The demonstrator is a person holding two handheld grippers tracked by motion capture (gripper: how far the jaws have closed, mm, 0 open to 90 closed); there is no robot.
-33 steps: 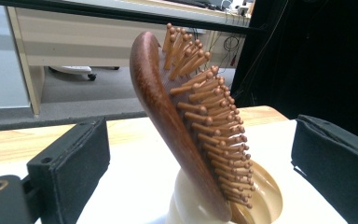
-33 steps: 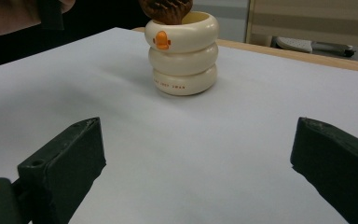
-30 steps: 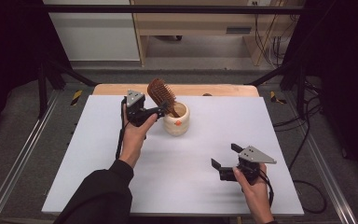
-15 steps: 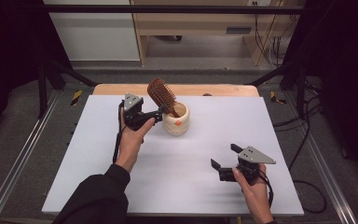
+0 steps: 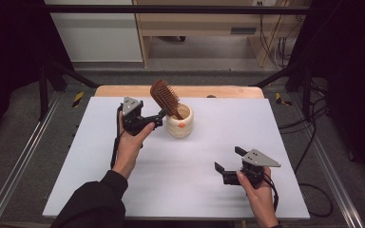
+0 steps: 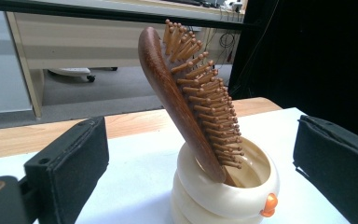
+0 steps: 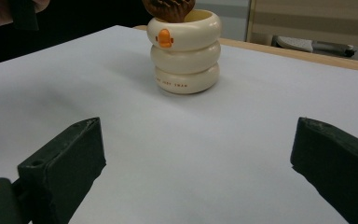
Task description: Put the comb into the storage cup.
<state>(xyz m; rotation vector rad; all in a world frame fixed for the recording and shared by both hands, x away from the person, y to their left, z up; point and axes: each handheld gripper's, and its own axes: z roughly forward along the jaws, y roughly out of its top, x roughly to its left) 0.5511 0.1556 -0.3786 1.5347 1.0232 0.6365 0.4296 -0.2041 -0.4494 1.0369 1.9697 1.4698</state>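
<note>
White table with a wooden far edge; grey floor, pale cabinets and cables behind. Since the earlier frames the left gripper has eased slightly back from the cup; its jaws stand apart, empty. Right gripper unchanged, jaws apart, near the front edge. Brown wooden hairbrush stands handle-down in the cream ringed cup, tilted, bristles up.
</note>
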